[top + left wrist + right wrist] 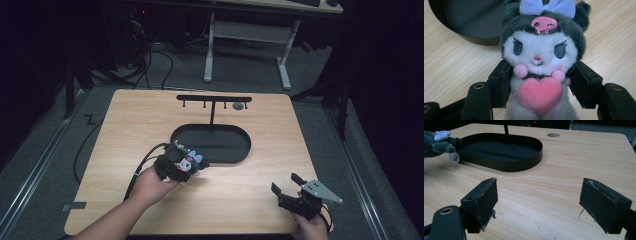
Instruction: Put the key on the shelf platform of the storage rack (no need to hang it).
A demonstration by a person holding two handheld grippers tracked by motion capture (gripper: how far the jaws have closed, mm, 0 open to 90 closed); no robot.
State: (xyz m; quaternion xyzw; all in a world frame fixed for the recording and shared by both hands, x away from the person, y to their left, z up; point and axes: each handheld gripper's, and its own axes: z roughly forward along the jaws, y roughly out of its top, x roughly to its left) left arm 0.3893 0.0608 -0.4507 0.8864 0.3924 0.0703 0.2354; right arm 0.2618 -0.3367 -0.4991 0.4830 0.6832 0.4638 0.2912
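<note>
A small plush toy with a grey hood, a lilac bow, a pink skull mark and a pink heart on its chest sits between the jaws of my left gripper, which is shut on its body. In the high view the left gripper holds the plush toy just left of the black oval tray's near rim. A white ring hangs from the plush toy in the right gripper view. My right gripper is open near the table's front right, nothing between its jaws.
A black stand with a crossbar and small hooks rises from the back of the tray. A round hole is in the wooden table behind it. Cables and a desk frame lie on the floor beyond the table.
</note>
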